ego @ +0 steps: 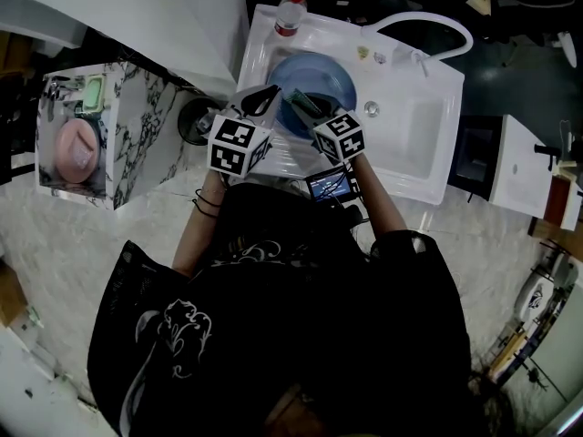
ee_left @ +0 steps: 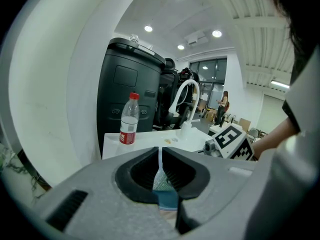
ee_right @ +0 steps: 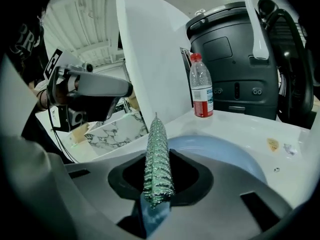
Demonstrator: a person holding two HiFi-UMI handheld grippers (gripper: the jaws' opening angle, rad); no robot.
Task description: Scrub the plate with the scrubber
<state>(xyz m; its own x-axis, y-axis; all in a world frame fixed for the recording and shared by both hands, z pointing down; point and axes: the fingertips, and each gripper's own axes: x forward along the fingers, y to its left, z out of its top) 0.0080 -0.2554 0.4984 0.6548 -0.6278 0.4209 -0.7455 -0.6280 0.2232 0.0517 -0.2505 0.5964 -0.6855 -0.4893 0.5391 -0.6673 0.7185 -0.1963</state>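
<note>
Looking for print first, there is little to read: the clear bottle [ego: 290, 13] at the back of the white sink [ego: 414, 139] has a red cap and a red label, but its lettering is too small to make out; the cubes on both tools carry only black-and-white square markers.

The plate [ego: 321, 82] is round and pale blue with a smooth face; it lies in the sink basin, below the bottle and left of the white curved faucet [ego: 426, 22]. The left gripper [ego: 266, 100] has its fingers [ee_left: 142, 170] closed on the plate's near-left rim, which shows edge-on as a thin blue sliver between them.

The right gripper [ego: 303, 106] pinches the scrubber [ee_right: 158, 165], a silvery, knitted metal mesh squeezed flat and standing up between the dark fingers; it hangs over the plate's near side, though I cannot tell whether it touches the blue surface.

A marble-patterned block [ego: 137, 130] stands left of the sink.
</note>
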